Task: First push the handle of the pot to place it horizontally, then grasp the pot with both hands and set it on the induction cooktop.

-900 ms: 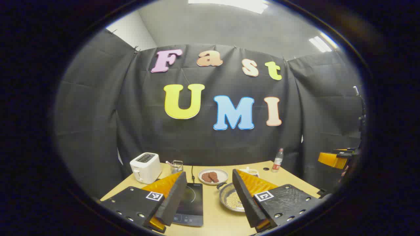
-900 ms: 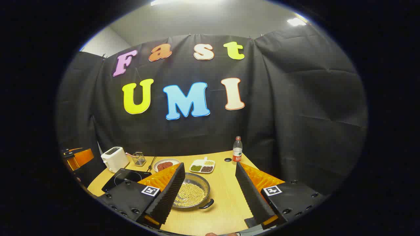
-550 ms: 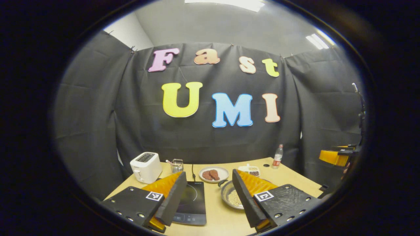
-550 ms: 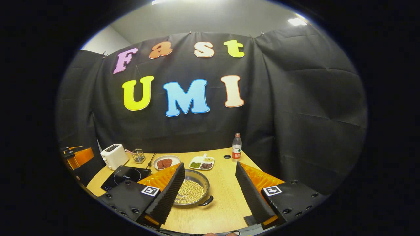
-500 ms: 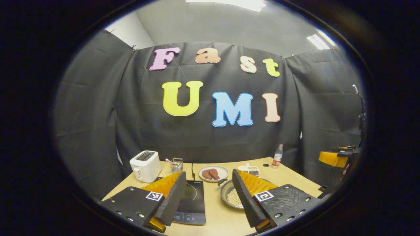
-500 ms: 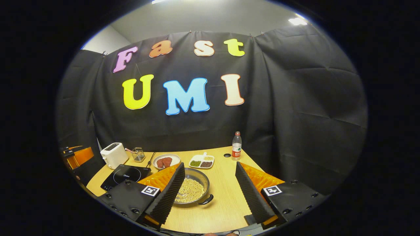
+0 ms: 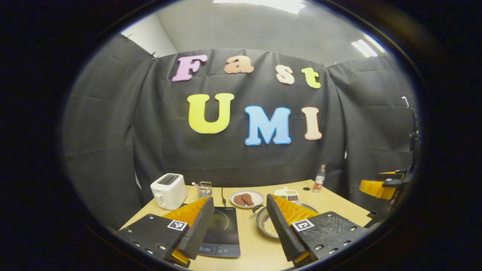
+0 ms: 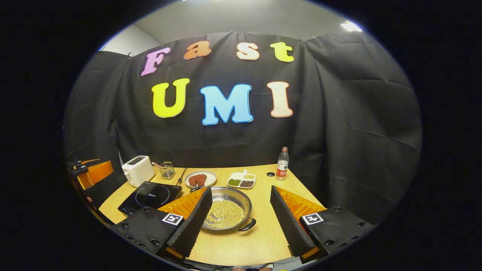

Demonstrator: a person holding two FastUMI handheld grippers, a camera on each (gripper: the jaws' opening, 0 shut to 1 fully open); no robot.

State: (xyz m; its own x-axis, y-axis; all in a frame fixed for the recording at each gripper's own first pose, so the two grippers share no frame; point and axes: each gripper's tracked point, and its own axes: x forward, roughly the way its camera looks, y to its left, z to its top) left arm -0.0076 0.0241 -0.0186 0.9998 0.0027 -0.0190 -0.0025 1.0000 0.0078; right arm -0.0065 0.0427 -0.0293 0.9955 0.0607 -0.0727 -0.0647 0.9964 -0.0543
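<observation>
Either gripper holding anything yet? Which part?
Nothing held. Left gripper and right gripper both have jaws open, off the table. The pot sits untouched beside the induction cooktop.

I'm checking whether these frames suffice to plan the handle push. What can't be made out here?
- Pot: in the right gripper view its left rim is hidden behind that gripper's finger; only the near handle shows clearly.
- Pot in the left gripper view: mostly covered by the left gripper's finger.
- Cooktop controls: too small to make out.
- Right gripper in the left gripper view: cut off at the edge.
</observation>
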